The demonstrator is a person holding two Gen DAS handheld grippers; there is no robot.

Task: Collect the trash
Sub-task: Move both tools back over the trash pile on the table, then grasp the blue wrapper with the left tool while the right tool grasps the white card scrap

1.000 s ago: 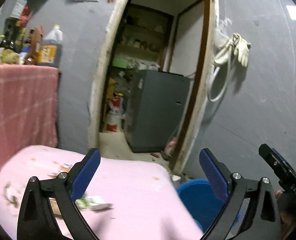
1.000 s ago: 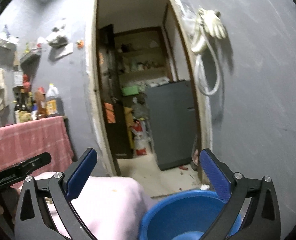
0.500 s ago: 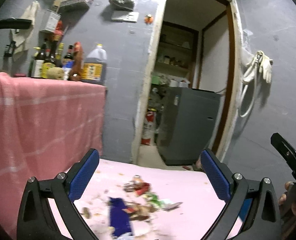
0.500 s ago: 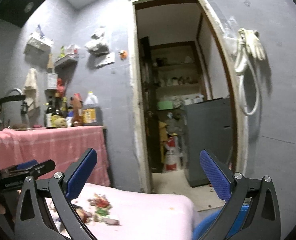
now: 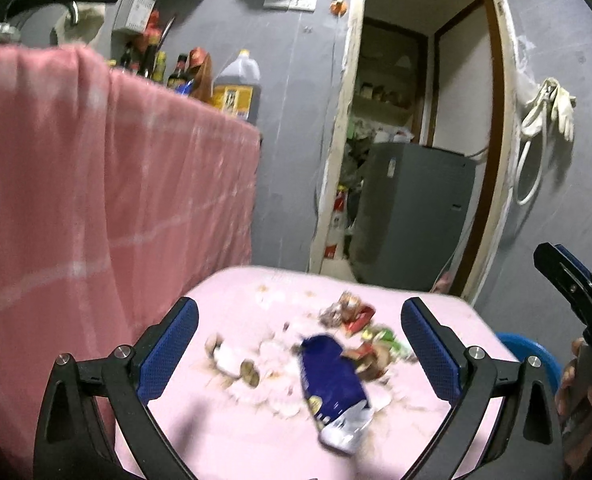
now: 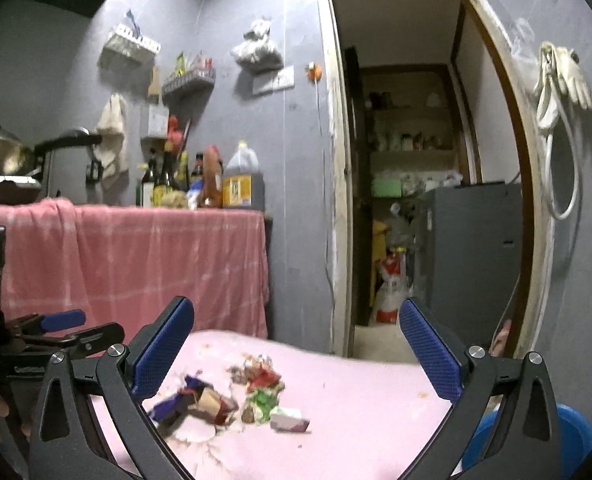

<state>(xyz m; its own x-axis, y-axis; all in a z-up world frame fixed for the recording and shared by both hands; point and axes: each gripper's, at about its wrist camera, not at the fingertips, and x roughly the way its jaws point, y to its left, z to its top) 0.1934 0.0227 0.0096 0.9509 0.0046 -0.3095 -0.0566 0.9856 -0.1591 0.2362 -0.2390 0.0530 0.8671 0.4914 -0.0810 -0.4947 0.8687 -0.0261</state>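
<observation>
Approach step, by the look of it — nothing picked up yet, trash still spread on the pink table [image 5: 224,440].

Left gripper [image 5: 299,344]: spread wide, empty, touching nothing. Ahead of its left finger, pale scraps [image 5: 252,364] and brownish crumbs, blurred. Between the fingers and nearer the right one, a blue wrapper [image 5: 333,386] lying flat, silver end toward the camera. Beyond it, toward the right finger, a heap of red and green wrappers [image 5: 359,326]. Past the right finger, off the table edge, a blue bin [image 5: 529,354] — likely the drop point.

Right gripper [image 6: 296,350]: also wide, empty, clear of everything. Just ahead of its left finger, the blue wrapper [image 6: 176,398] beside a brown carton scrap [image 6: 214,402]; nearer the middle, the red and green heap [image 6: 262,390] and a small white piece [image 6: 290,424]. Under the right finger, low and to the side, the bin [image 6: 571,436].

Next move probably calls for lowering one gripper over a single piece, straddling it, then closing; flat, thin wrappers may slip or need pinching at a raised edge.
</observation>
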